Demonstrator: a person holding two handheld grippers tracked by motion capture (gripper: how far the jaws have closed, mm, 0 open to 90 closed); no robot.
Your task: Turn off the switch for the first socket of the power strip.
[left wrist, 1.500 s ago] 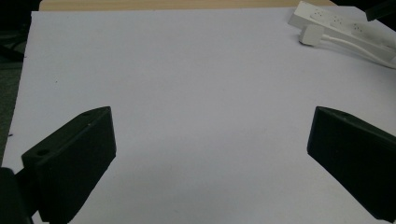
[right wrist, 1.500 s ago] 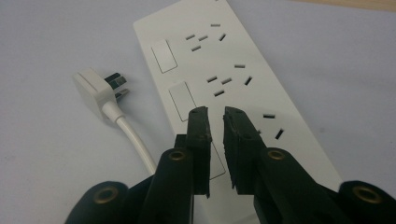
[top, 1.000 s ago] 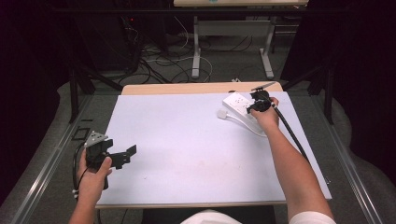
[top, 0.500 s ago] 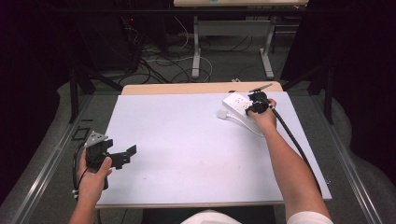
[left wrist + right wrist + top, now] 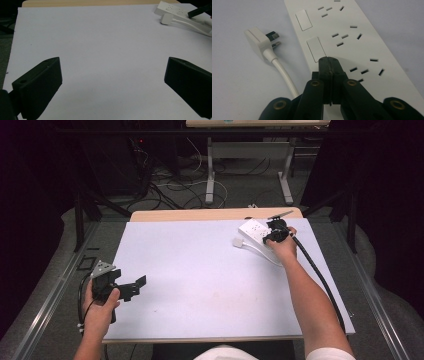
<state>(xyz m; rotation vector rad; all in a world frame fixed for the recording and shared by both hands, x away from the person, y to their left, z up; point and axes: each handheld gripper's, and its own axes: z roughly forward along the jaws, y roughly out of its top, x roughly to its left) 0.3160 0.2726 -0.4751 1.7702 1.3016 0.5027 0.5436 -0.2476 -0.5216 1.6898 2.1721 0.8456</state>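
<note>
while the left gripper (image 5: 131,287) idles at the lower left of the high view, its jaws standing wide apart over bare white table (image 5: 200,285) with nothing between them, the risk sits farther up. in its own view the two black jaws frame blank tabletop, and the power strip (image 5: 172,10) lies far off at the upper right of that frame, so this hand is too far away to steady anything.

at the upper right of the high view the right gripper (image 5: 274,231) is over the power strip (image 5: 255,229), near the far edge of the white sheet. in the right gripper view its jaws are pressed together with nothing between them, and the joined tip (image 5: 329,62) sits at the lower end of one rocker switch (image 5: 315,48), whether touching or just above i cannot tell.

if the aim is to press that switch, the narrow tip could slide off the smooth rocker onto the socket slots (image 5: 364,71) beside it, since it meets the strip at a slant. a push across instead of down could shove the unheld strip along the sheet, dragging its loose white cable (image 5: 284,77) and the plug (image 5: 260,42) lying beside it. a hard poke might also tip the strip, since only its own weight seems to hold it.
</note>
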